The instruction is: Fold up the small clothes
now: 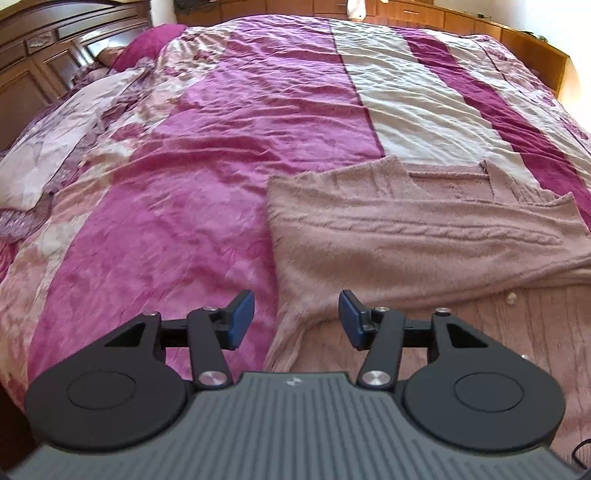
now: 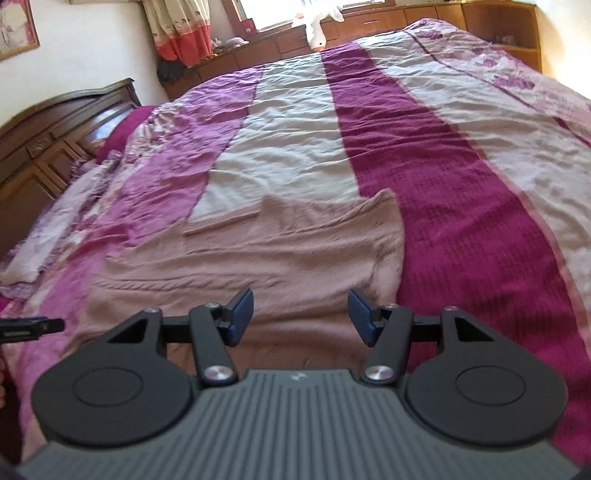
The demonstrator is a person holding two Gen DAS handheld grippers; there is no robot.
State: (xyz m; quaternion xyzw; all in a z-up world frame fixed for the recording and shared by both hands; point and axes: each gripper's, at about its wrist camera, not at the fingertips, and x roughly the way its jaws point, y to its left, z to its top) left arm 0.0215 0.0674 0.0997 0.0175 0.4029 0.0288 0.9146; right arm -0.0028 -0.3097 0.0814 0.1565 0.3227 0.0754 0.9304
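Observation:
A dusty-pink knitted sweater lies flat on the bed, partly folded, with a sleeve laid across its body. In the right wrist view the same sweater spreads out ahead of the fingers. My left gripper hovers open over the sweater's near left edge, nothing between its blue pads. My right gripper is open too, above the sweater's near right part. The tip of the left gripper shows at the left edge of the right wrist view.
The bed is covered by a striped magenta, pink and white quilt. A dark wooden headboard stands at the left, with a magenta pillow by it. Wooden cabinets and a white plush toy line the far side.

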